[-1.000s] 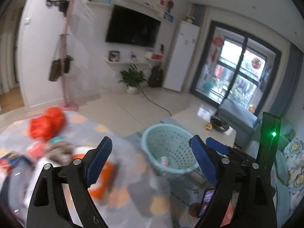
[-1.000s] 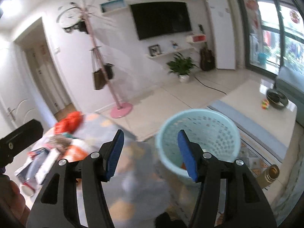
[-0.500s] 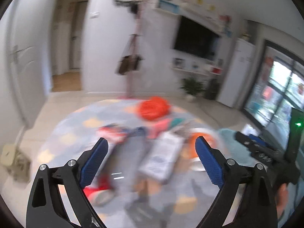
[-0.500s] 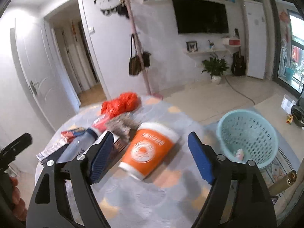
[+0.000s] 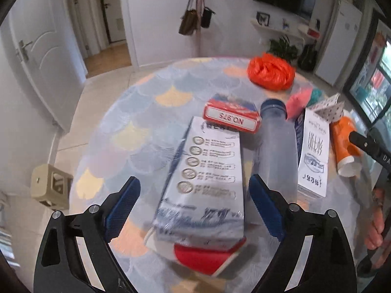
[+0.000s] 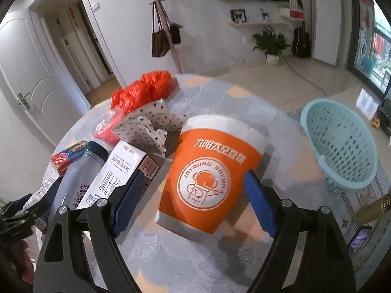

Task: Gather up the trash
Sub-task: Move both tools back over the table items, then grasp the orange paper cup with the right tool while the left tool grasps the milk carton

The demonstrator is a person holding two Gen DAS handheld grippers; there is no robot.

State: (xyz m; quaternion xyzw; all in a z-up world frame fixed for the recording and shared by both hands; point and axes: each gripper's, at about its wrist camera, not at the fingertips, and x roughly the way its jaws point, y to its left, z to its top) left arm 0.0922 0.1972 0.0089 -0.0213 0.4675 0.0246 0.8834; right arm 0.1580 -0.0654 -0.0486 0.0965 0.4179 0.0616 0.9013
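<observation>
Our left gripper [image 5: 193,205] gapes wide around the near end of a white carton [image 5: 207,183] lying flat on the round table [image 5: 136,131], its long axis running near to far, without gripping it. Our right gripper [image 6: 193,201], equally wide and empty, flanks an orange cup [image 6: 210,173] on its side, rim pointing far. The blue basket [image 6: 342,146] sits right, beyond the table edge.
</observation>
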